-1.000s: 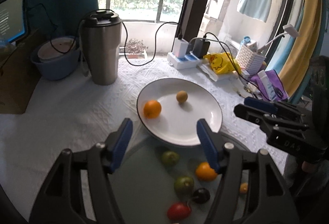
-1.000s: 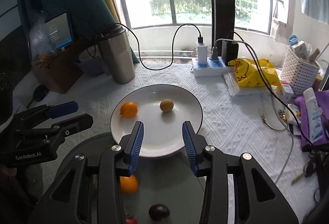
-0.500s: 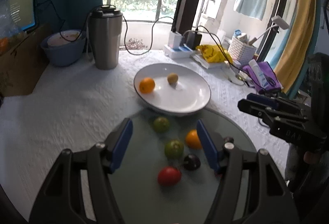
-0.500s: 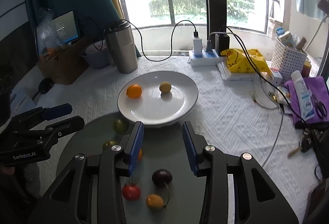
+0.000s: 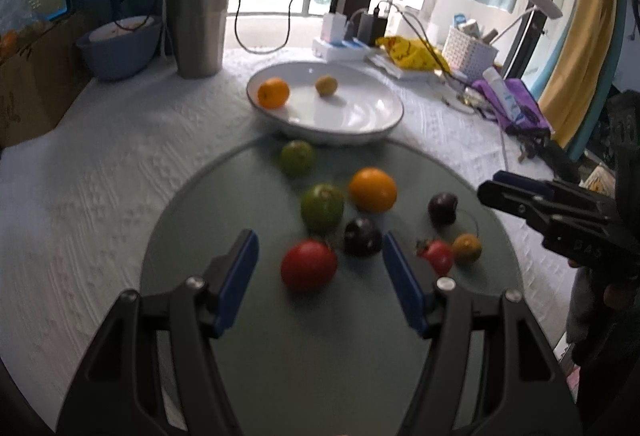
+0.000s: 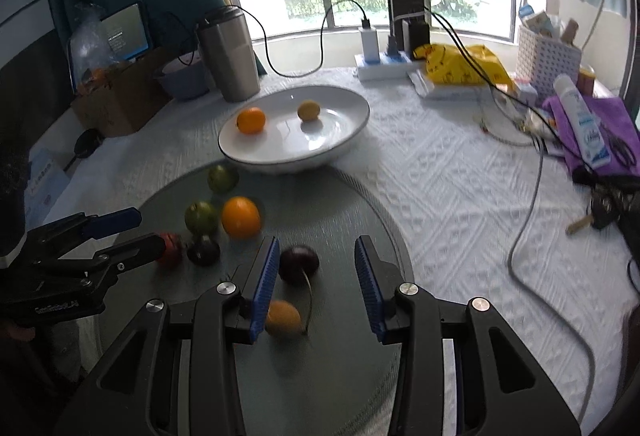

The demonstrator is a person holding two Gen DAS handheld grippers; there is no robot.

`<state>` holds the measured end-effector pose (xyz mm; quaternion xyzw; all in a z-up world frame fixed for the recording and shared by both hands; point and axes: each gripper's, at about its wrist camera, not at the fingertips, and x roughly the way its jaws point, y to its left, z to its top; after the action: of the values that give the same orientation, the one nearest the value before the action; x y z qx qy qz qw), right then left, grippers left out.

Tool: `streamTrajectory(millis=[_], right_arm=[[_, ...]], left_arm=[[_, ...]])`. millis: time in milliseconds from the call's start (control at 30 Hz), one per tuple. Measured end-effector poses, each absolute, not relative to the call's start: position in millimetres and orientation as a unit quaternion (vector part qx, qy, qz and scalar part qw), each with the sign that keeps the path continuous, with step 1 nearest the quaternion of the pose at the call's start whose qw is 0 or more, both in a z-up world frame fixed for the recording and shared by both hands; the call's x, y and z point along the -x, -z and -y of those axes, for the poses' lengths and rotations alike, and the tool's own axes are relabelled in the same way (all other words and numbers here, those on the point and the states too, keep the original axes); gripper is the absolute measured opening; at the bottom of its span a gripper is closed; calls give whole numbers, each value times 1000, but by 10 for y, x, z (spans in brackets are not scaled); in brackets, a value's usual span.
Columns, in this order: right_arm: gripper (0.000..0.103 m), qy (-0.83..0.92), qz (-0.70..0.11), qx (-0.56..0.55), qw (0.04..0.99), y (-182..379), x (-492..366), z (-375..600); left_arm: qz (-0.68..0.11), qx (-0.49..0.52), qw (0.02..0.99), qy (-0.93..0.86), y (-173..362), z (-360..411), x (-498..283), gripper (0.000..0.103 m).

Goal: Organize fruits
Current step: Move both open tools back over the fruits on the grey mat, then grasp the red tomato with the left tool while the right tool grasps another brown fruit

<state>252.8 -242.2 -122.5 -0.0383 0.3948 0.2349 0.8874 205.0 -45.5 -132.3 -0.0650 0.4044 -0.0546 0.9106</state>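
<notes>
A white plate [image 5: 360, 123] [image 6: 344, 139] holds a small orange [image 5: 273, 93] and a small yellow fruit [image 5: 326, 85]. On the round glass mat [image 5: 248, 336] [image 6: 352, 203] lie several loose fruits: two green ones [image 5: 297, 157] [image 5: 322, 207], a big orange [image 5: 373, 189] [image 6: 240, 216], a red tomato [image 5: 308, 270], dark plums [image 5: 362, 237] [image 6: 299, 263], a small red fruit [image 5: 437, 256] and a small yellow-orange fruit [image 6: 283, 318]. My left gripper [image 5: 320, 268] is open and empty, above the tomato. My right gripper [image 6: 316, 276] is open and empty, above a plum.
A steel tumbler [image 5: 199, 21], a blue bowl [image 5: 118, 49] and a cardboard box [image 5: 32, 75] stand at the back left. A power strip [image 6: 384, 65], yellow bag [image 6: 460, 65], white basket [image 6: 546, 61], purple cloth [image 6: 592, 127], keys [image 6: 596, 213] and cables [image 6: 532, 220] crowd the right.
Both grippers have drawn back from the plate toward me. The loose fruits on the glass mat have come into full view between and before the fingers. Both stay open.
</notes>
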Motion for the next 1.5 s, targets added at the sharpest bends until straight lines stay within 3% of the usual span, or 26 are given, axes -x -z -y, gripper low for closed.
streamTrajectory(millis=[633,700,833,867,1033,1500], right_arm=[[42,-282,-426,28,859,1474,-2273,2282],[42,-288,-428,37,856,1495,-2249,2231],[41,-287,-424,48,858,1524,-2224,2196],[37,-285,-423,51,859,1524,-2220,2191],[31,-278,-423,59,861,1508,-2168,2220],[31,-264,-420,47,867,1515,-2141,2279]], left_arm=[[-428,16,903,34,1581,470,-2075,65],[-427,14,903,41,1575,479,-2081,53],[-426,9,903,52,1569,495,-2091,38],[-425,9,903,55,1566,501,-2093,34],[-423,10,904,64,1536,512,-2069,34],[-408,11,910,78,1440,492,-1888,34]])
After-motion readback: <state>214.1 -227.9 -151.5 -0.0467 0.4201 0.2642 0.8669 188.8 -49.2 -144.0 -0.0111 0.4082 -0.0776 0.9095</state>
